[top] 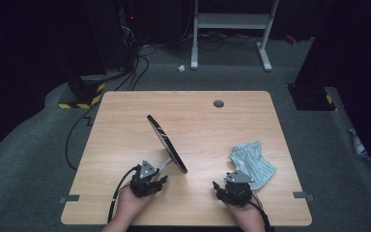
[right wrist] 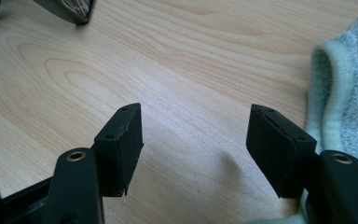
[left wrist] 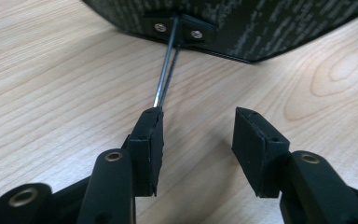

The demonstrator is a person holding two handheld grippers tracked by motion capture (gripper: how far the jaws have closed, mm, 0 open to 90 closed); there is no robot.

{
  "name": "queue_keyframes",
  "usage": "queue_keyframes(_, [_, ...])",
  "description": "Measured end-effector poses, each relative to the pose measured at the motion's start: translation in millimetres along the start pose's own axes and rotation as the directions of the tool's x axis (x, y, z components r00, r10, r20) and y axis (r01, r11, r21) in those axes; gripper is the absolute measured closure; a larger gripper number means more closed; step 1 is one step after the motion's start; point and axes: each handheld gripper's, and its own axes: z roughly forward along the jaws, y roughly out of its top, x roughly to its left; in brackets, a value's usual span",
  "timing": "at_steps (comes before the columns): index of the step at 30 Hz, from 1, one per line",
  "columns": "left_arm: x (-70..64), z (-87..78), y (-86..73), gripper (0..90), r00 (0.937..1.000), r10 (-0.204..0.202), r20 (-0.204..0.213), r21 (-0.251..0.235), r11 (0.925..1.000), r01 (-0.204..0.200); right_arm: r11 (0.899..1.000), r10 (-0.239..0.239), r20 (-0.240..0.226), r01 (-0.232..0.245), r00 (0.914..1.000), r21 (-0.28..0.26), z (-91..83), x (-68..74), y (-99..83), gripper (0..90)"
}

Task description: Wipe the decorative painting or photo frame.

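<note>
1. Dark room, grey carpeted floor [top: 38,159]; a white metal frame [top: 232,29] stands at the back, with black cables [top: 135,72] trailing to the left of it.
2. Wooden table [top: 212,130], light grain, with a round grey grommet [top: 218,103] near its far edge.
3. Round mirror [top: 166,143], black-backed, standing tilted on edge at the middle of the table. A thin wire stand [left wrist: 165,74] is fixed to its back by a screwed bracket [left wrist: 179,29] and slants down toward the left tongs.
4. Left tongs [top: 160,181], held in the person's left hand [top: 130,205] at the near edge of the table, just beside the mirror's lower end. In the left gripper view the tongs [left wrist: 198,128] are spread apart, with bare table between them; the wire stand's end meets the tip of the jaw at the left of that view, and nothing is pinched.
5. Right tongs [top: 218,187], held in the right hand [top: 249,217] at the near right of the table. In the right gripper view they [right wrist: 196,123] are spread wide over bare wood, holding nothing.
6. Cloth [top: 252,163], pale green-grey, crumpled, lying on the table just beyond and to the right of the right tongs, well apart from the mirror. Its hemmed edge [right wrist: 328,93] lies just beside the jaw at the right of the right gripper view.
</note>
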Motion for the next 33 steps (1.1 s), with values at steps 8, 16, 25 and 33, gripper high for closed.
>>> queue_keyframes(8, [12.8,4.2,3.6,52.3,0.9985,-0.029,-0.047,-0.002,0.9996,0.029,0.999,-0.03,-0.035,0.03,0.9989,0.016,3.2,4.4,-2.3,36.6])
queue_keyframes(16, [25.2,5.8,5.3,51.1,0.9949,-0.048,-0.089,0.002,0.9988,0.048,0.999,-0.032,-0.044,0.034,0.9985,0.023,-1.2,3.1,-7.5,36.6])
queue_keyframes(25, [18.8,-8.9,1.4,60.4,0.998,-0.02,-0.06,-0.012,0.9997,0.019,1.0,-0.009,-0.025,0.01,0.9997,0.015,-10.8,-1.6,-12.3,36.7])
queue_keyframes(33, [8.1,5.3,7.1,56.2,0.9985,-0.002,-0.055,0.007,1.0,0.002,1.0,-0.011,-0.025,0.012,0.9996,0.017,-11.1,-1.2,-13.2,36.7])
